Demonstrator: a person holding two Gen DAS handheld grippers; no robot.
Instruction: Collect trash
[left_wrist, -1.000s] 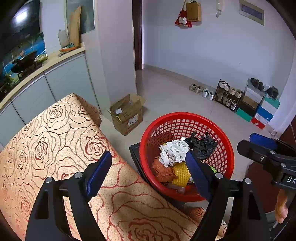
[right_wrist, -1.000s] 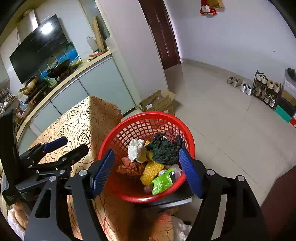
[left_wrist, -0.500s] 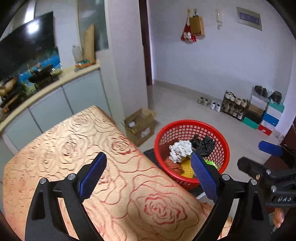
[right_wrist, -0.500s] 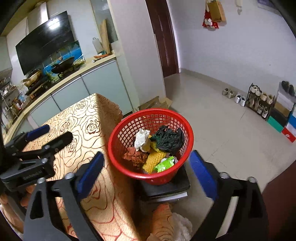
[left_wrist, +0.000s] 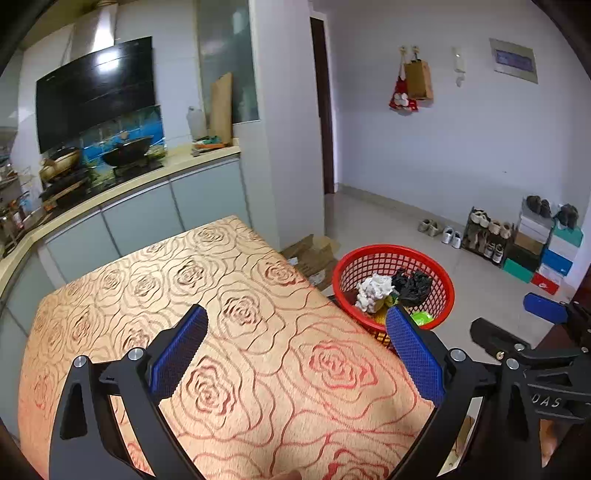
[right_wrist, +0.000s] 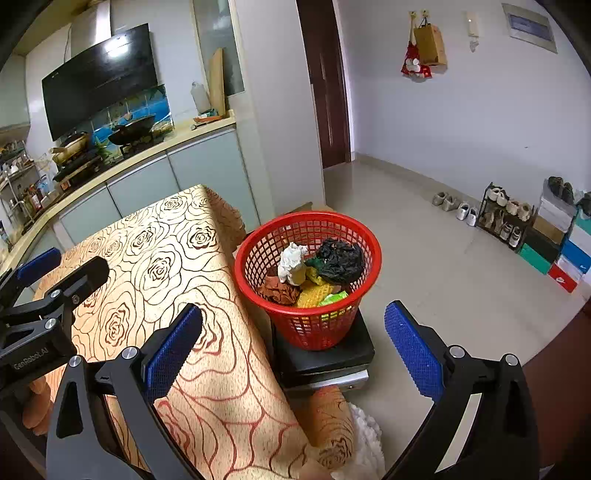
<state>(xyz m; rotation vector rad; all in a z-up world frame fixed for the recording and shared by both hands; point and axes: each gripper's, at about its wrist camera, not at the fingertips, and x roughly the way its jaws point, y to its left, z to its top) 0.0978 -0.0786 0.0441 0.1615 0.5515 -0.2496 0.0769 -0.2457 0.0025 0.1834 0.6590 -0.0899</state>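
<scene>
Red plastic basket (right_wrist: 307, 275) is set on a dark stool (right_wrist: 325, 360) just beside the surface (left_wrist: 236, 332), so the trash (right_wrist: 314, 271) is gathered inside it within reach. Left gripper (left_wrist: 295, 354) and right gripper (right_wrist: 293, 349) are held wide open and empty, which suggests collecting is judged finished

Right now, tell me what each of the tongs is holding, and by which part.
Nothing is held. The left tongs and right tongs both stand open and empty; the trash lies in the red basket.
</scene>
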